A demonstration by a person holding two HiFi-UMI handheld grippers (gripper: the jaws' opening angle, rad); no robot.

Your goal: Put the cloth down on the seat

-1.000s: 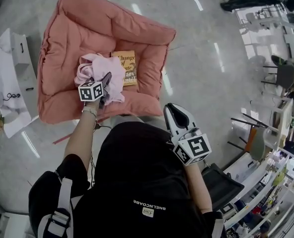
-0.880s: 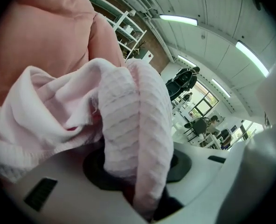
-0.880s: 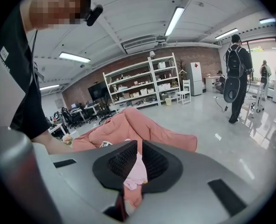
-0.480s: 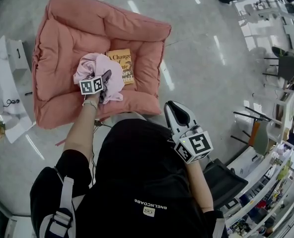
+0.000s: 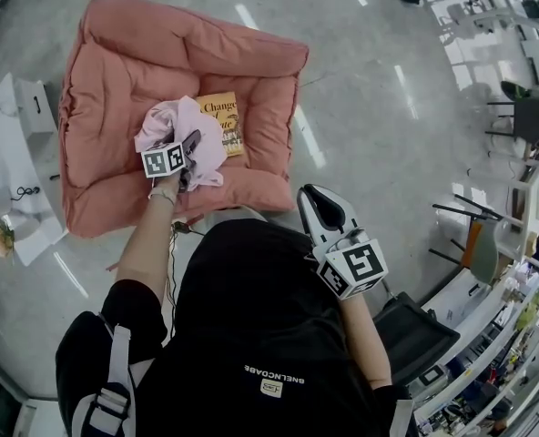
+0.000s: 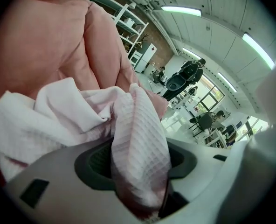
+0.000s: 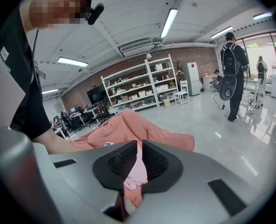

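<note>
The pale pink cloth (image 5: 183,127) lies bunched on the cushion of the salmon-pink seat (image 5: 106,89), partly over a yellow book (image 5: 226,116). My left gripper (image 5: 189,153) is at the cloth's near edge. Its jaws are opening, and in the left gripper view a waffle-weave fold of the cloth (image 6: 138,134) still lies loosely between the spread jaws of the left gripper (image 6: 140,162). My right gripper (image 5: 317,206) hangs back beside the person's body, away from the seat. Seen from its own camera, the right gripper (image 7: 139,161) has its pads nearly together with nothing between them.
A white table (image 5: 10,162) stands left of the seat. Polished grey floor surrounds it. Chairs and desks (image 5: 515,144) crowd the right side. In the right gripper view, a person with a backpack (image 7: 232,64) stands by shelving (image 7: 142,85).
The left gripper stays at the cloth on the seat cushion, shifted only slightly. The cloth now rests on the cushion and book. The right gripper has not moved.
</note>
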